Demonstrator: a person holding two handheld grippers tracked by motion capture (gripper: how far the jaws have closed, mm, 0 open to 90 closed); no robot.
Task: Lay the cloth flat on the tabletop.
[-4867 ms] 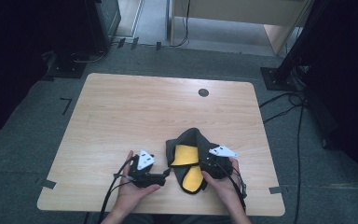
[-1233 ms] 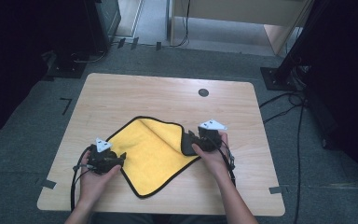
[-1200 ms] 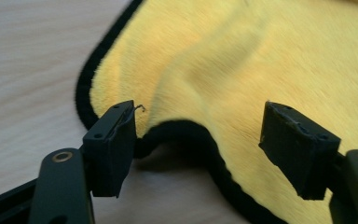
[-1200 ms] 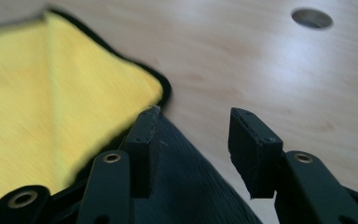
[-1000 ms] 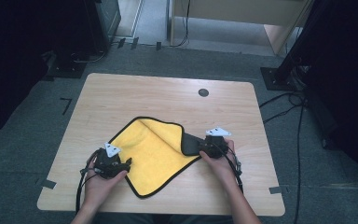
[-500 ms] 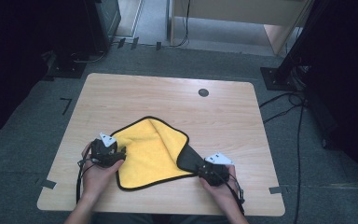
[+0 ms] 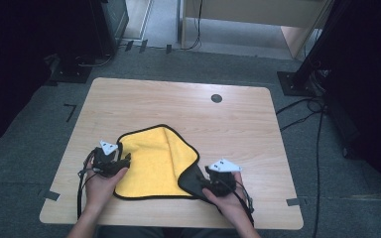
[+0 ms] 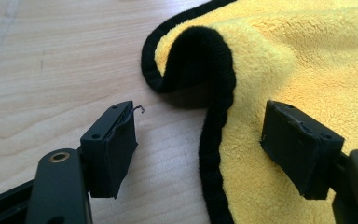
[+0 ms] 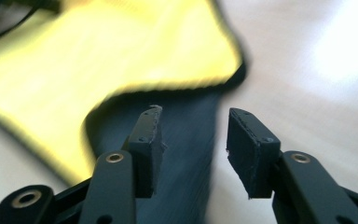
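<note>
Folding of yellow microfibre cloth (image 7: 154, 161) is underway. L gripper (image 8: 200, 140) is spread astride its black hem, nothing pinched; R gripper (image 9: 193, 140) is parted over the flipped dark corner (image 9: 186, 130), having just widened. Next, a corner must be pinched & carried across

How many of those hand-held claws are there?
2. The left claw sits at the yellow cloth's left edge; the right claw is at its dark turned-over corner, lower right.

My yellow black-edged microfibre cloth (image 7: 154, 161) lies on the wooden desk (image 7: 188, 106), between left tongs (image 7: 121, 162) and right tongs (image 7: 209, 179).
</note>
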